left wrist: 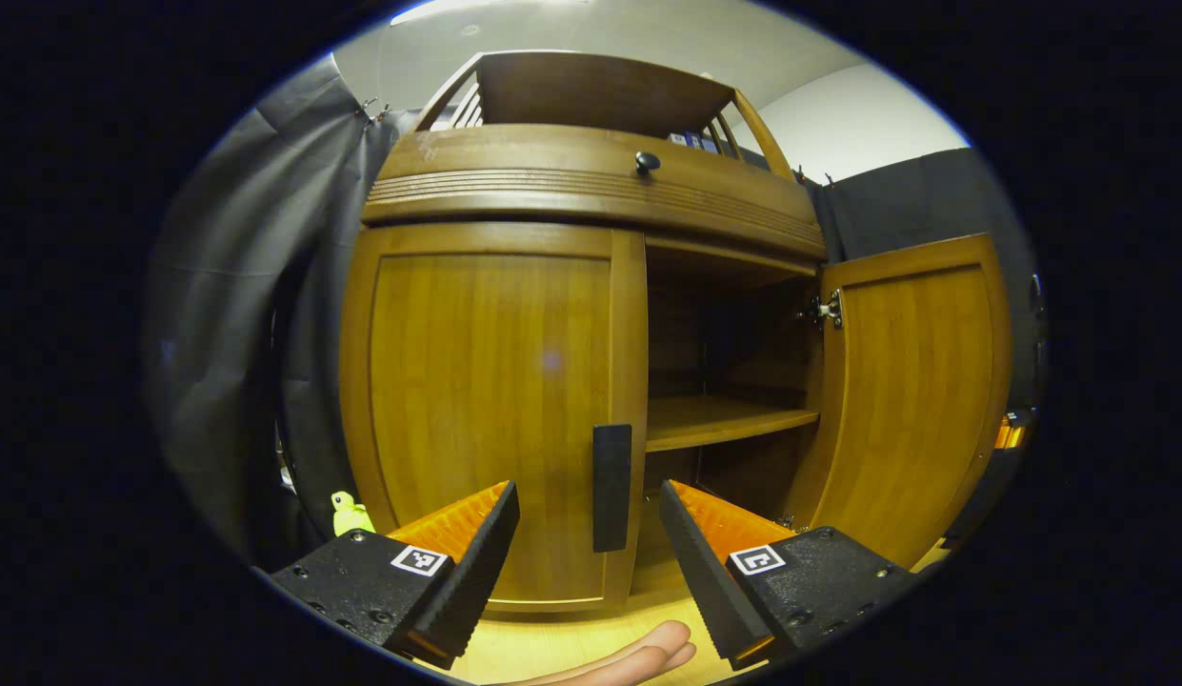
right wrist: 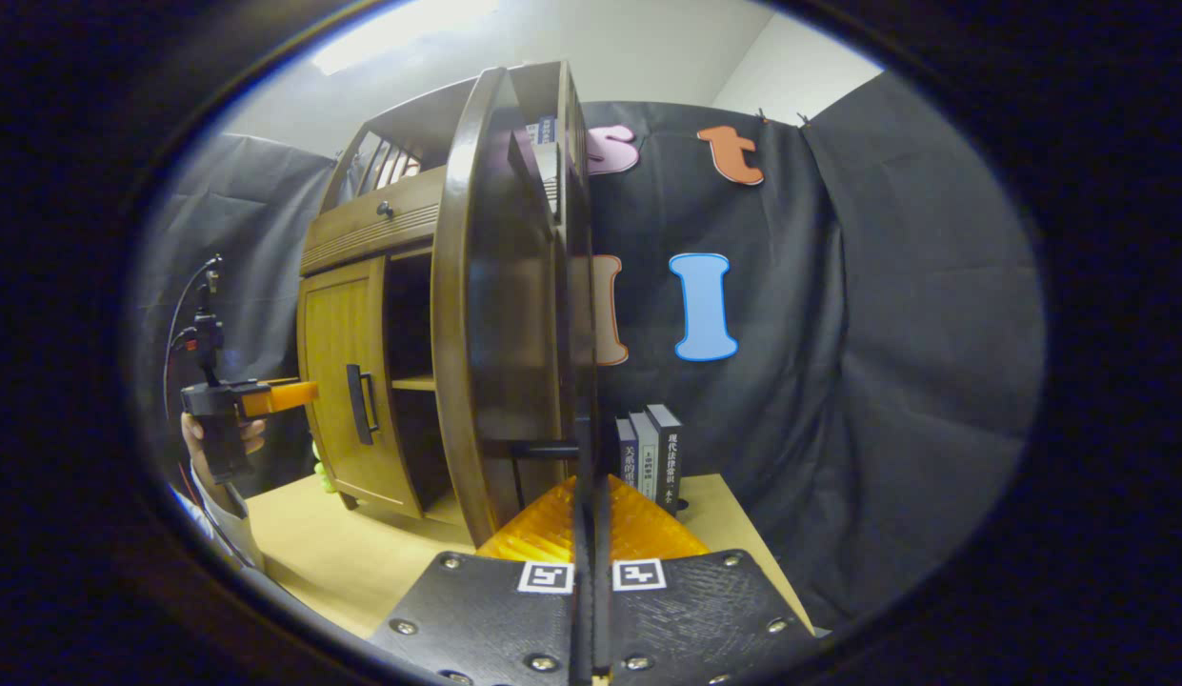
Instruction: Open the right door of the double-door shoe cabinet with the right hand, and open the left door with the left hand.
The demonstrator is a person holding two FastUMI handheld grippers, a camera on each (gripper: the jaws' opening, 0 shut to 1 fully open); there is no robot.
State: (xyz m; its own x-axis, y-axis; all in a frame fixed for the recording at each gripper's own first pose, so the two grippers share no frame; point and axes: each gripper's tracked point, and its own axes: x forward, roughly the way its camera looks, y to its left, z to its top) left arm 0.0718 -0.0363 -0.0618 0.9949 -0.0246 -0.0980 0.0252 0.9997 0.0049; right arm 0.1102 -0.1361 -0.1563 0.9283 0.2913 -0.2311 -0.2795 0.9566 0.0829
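The wooden shoe cabinet [left wrist: 591, 181] stands on a table. Its left door [left wrist: 486, 400] is closed, with a dark vertical handle [left wrist: 611, 486] at its inner edge. My left gripper [left wrist: 591, 538] is open, just short of that handle, one finger on each side of it. The right door [left wrist: 919, 391] is swung wide, baring a shelf [left wrist: 724, 419]. In the right gripper view the right door [right wrist: 500, 314] stands edge-on, and my right gripper [right wrist: 589, 500] is shut on its handle [right wrist: 583, 448]. The left gripper [right wrist: 276, 395] hovers in front of the left door's handle [right wrist: 362, 403].
Several books [right wrist: 650, 455] stand on the table behind the open door. A small green object [left wrist: 349, 514] lies by the cabinet's left foot. A person's fingers [left wrist: 638, 655] rest on the light wooden table [right wrist: 333, 562]. Black cloth hangs around the booth.
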